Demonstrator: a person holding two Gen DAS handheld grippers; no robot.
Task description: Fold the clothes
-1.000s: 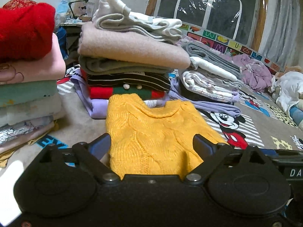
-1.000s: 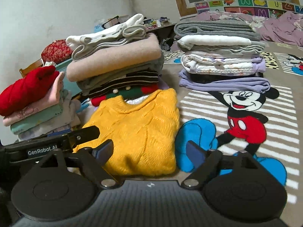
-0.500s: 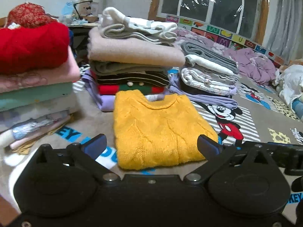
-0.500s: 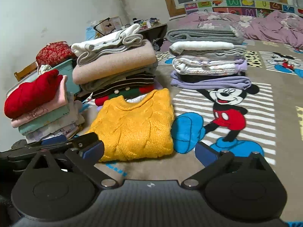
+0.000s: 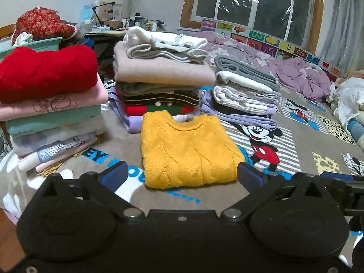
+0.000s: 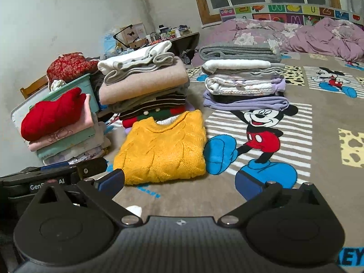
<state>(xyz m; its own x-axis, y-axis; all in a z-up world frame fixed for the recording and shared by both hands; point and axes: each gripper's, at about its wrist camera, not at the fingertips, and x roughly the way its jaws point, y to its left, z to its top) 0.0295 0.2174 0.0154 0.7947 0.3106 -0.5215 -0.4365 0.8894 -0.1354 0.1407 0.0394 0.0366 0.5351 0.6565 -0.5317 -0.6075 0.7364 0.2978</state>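
Observation:
A folded yellow cable-knit sweater (image 5: 186,150) (image 6: 163,150) lies flat on the Mickey Mouse blanket (image 5: 295,141) (image 6: 318,118), collar toward the piles behind it. My left gripper (image 5: 182,177) hovers just short of its near hem, jaws wide open and holding nothing. My right gripper (image 6: 179,183) is likewise open and empty, near the sweater's front right corner. The left gripper's body (image 6: 56,177) shows at the left edge of the right wrist view.
Three piles of folded clothes stand behind the sweater: one topped by a red knit (image 5: 45,72) at left, a tall middle pile (image 5: 159,75), a grey-topped pile (image 5: 245,91) at right. A green bin (image 6: 75,86), a cluttered desk (image 5: 127,25) and purple bedding (image 5: 302,77) lie beyond.
Both grippers have drawn back and upward from the yellow sweater, their jaws spreading a little wider. The sweater stays flat on the blanket and now sits farther off.

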